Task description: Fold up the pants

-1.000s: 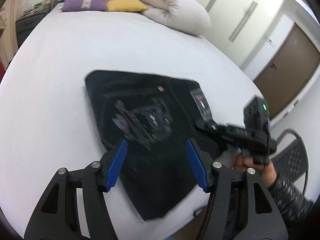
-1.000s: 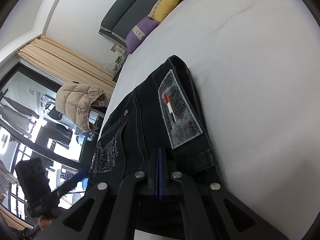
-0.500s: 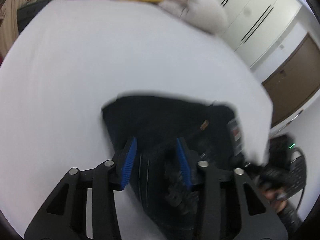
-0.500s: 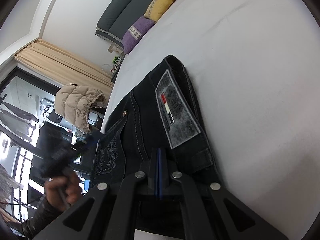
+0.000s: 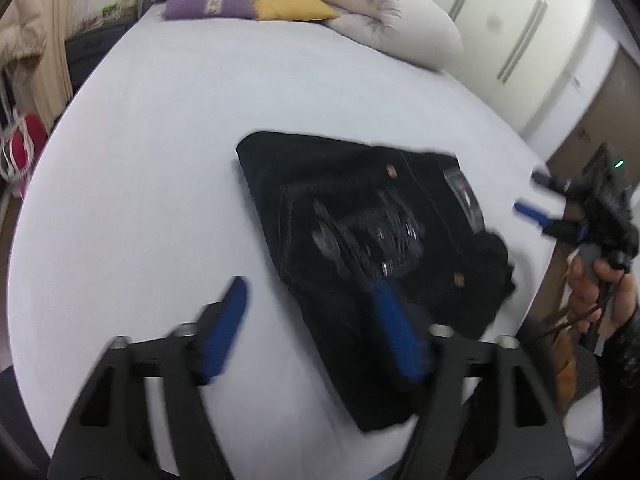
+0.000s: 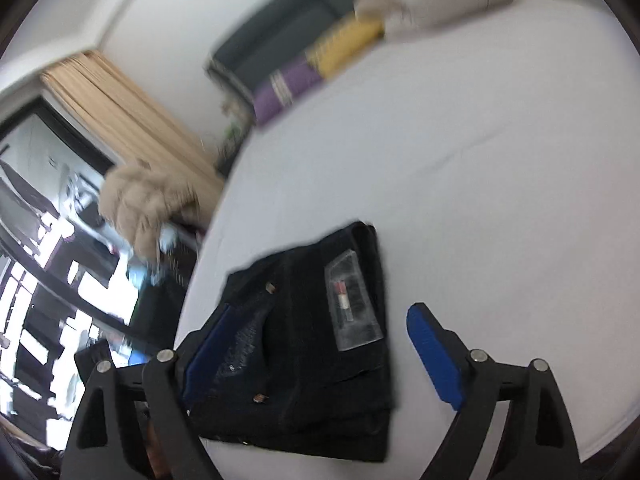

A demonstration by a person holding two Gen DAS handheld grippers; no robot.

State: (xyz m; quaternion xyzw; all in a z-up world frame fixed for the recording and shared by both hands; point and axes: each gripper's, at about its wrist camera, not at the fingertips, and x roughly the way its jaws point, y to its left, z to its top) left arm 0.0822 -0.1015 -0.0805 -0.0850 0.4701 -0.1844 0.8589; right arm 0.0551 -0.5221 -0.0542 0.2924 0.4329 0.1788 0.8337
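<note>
Both claws empty. Left claw spread wide, hovering over the near edge of the pants; right claw also spread wide, above the waistband end, seen in the left view off the right bed edge

Pants sit as a dark folded bundle on the white bed, near-right part, close to the bed's near edge. Grey label patch faces up; layers look stacked but the near-right corner bulges a bit

Judgement: fold looks nearly or fully done, step in hand is release/tidy. To do it well: lift clear straight up so no pad snags denim, then press the lumpy corner flat and square the edges. Don't drag the stack toward the edge, it could slide off

Far end: purple cushion, yellow cushion, white duvet, well apart from the pants
</note>
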